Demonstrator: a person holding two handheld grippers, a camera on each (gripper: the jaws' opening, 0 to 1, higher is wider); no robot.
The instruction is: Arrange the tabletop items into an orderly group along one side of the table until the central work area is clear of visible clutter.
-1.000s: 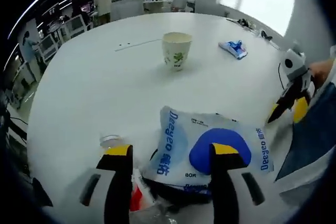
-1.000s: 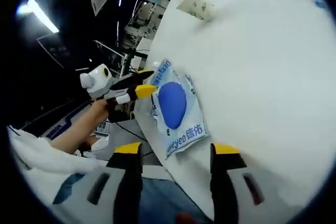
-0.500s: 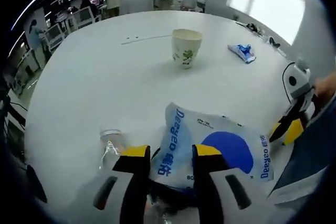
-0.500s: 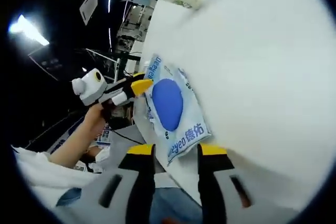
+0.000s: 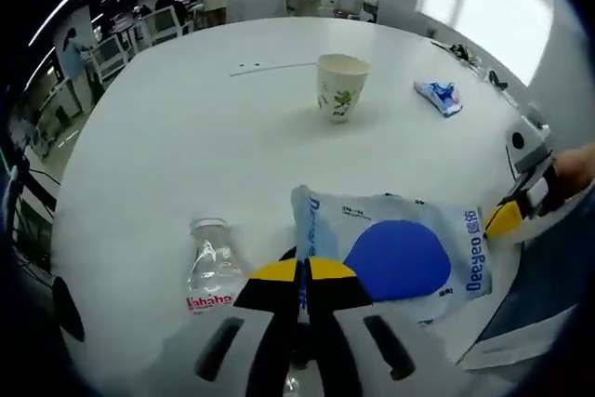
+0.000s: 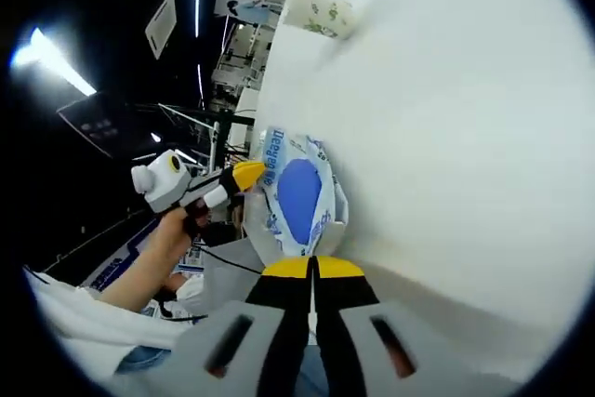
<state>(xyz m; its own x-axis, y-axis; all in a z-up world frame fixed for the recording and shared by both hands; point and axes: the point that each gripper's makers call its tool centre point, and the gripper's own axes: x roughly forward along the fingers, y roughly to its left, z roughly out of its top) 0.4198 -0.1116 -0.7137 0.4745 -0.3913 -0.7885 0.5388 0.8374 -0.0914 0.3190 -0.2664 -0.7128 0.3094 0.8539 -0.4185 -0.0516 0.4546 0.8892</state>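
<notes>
Jaws pinched tight, we see: left gripper (image 5: 302,271) clamps the wet-wipes pack (image 5: 395,253) at lower centre, right gripper (image 6: 311,270) nips its other edge (image 6: 297,194); bottle (image 5: 211,267) lower left.

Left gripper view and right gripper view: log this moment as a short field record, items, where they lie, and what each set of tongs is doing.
surface: white round table
wipes pack: white with blue oval, near edge, pinched at both ends
left tongs: shut on wipes pack
right tongs: shut on wipes pack
plastic bottle: clear, lying beside pack
paper cup: upright, mid-table
blue packet: far side, apart from cup
task state: items still scattered
</notes>
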